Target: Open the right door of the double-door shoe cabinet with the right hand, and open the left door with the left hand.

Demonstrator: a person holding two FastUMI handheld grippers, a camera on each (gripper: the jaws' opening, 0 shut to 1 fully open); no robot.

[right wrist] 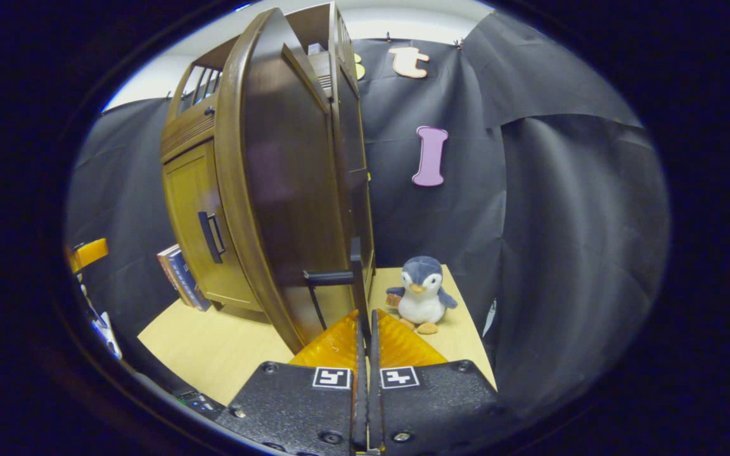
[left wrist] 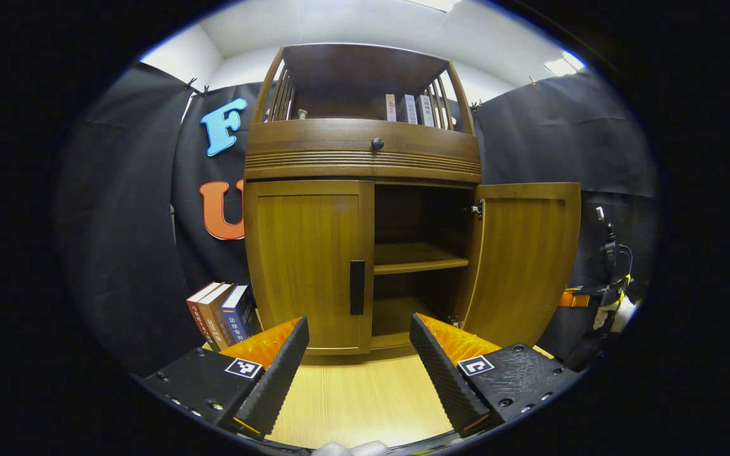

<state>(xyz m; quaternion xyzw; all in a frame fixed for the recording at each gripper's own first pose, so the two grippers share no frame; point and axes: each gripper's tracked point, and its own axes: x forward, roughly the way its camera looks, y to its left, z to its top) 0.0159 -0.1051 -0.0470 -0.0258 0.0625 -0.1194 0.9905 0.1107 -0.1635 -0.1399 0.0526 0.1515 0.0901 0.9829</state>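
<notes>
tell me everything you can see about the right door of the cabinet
The right door is brown wood with a recessed panel, hinged at the cabinet's right side and swung wide open, showing its inner face and the shelves behind. In the right gripper view its darker outer face curves, and a black bar handle sits at its free edge. The right gripper has its jaws shut on that handle.

Left gripper view: books point(left wrist: 222, 311) at the counter's left edge are partly hidden behind the left hand-held gripper point(left wrist: 358, 354); spine text too small to read. Cabinet's lower shelf point(left wrist: 397, 313) is dark, contents can't be told. Top-shelf books point(left wrist: 410, 109) tiny.

Right gripper view: open right door point(right wrist: 282, 190) hides the cabinet interior. Right hand-held gripper point(right wrist: 365, 326) fingertips meet at the door's edge; whether both press on it can't be told.
</notes>
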